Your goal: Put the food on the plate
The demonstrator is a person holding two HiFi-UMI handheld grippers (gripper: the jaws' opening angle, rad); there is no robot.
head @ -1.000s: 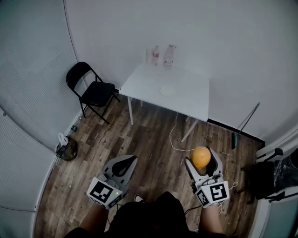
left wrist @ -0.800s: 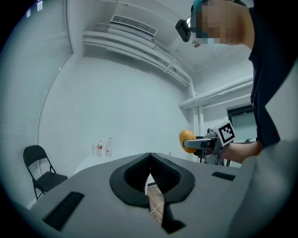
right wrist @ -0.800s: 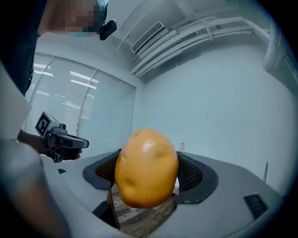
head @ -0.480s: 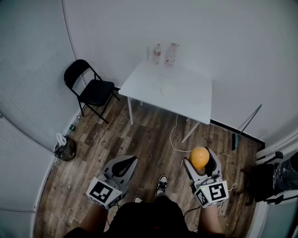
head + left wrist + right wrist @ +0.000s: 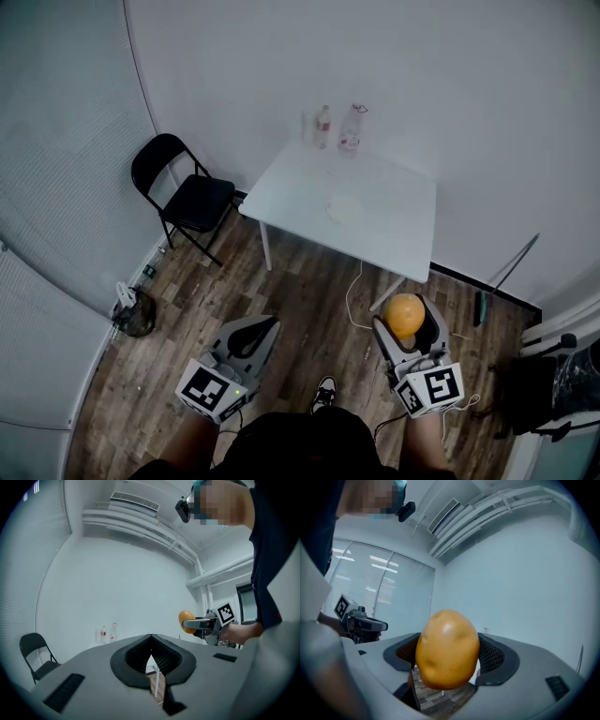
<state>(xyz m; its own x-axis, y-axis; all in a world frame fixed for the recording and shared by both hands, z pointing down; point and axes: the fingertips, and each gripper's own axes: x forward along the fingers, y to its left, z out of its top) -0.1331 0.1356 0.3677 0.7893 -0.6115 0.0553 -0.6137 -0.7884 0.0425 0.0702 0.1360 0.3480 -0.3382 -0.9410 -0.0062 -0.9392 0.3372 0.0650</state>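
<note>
A potato is clamped between the jaws of the right gripper and is held over the wooden floor, well apart from the white table. The left gripper is held with its jaws pressed together, nothing between them. A plate is set on the table, with two bottles at its far edge.

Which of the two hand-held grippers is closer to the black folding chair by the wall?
Left. The left gripper is held on the same side of the room as the chair. The right gripper, clamped on a potato, is farther off on the opposite side.
</note>
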